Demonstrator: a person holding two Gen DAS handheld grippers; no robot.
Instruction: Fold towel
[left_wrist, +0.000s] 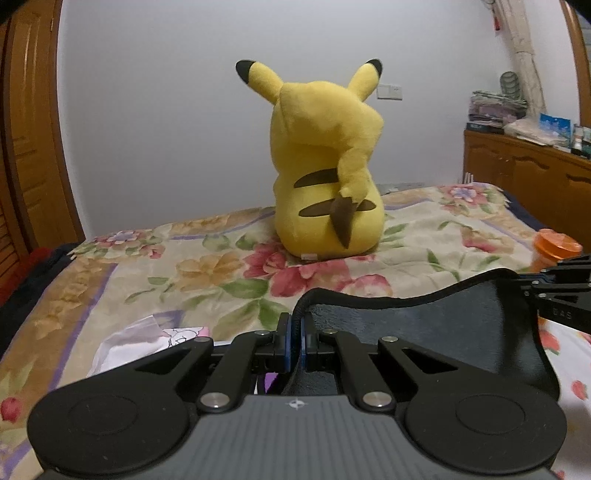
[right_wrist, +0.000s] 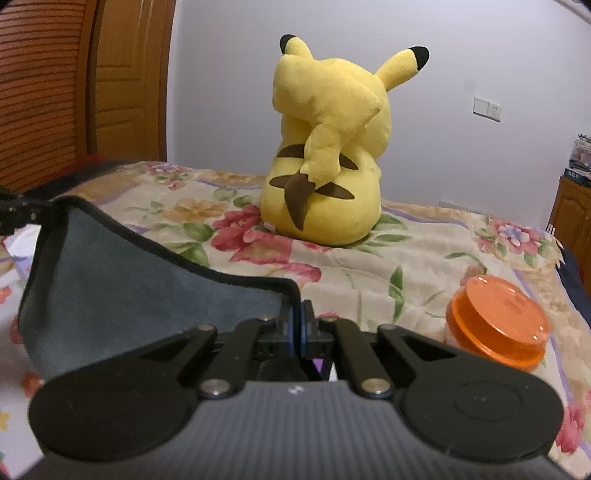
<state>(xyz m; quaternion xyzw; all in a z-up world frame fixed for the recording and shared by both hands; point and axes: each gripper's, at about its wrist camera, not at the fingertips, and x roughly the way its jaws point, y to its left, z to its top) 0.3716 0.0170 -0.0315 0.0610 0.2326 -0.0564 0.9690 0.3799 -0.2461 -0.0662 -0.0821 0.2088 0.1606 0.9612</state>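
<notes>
The floral blanket (left_wrist: 424, 236) covers the bed and fills the middle band of both views, running from left edge to right edge.

The yellow plush toy (left_wrist: 327, 162) sits upright on the blanket at upper centre of both views, back and tail toward the cameras, in front of the pale wall (left_wrist: 166, 110).

The towel (left_wrist: 424, 332), dark grey with a black stitched border, is stretched between the two grippers above the blanket. In the left wrist view it occupies the lower right; in the right wrist view it occupies the lower left (right_wrist: 122, 280). Its top edge sags between the two held corners.

The left gripper (left_wrist: 294, 338) sits at lower centre, jaws closed tight on one towel corner, blue pads pressing the border. The right gripper (right_wrist: 298, 332) sits at lower centre of its own view, jaws likewise clamped on the opposite corner.

The orange-lidded jar (right_wrist: 496, 319) stands on the blanket at lower right of the right wrist view, apart from the towel.
</notes>
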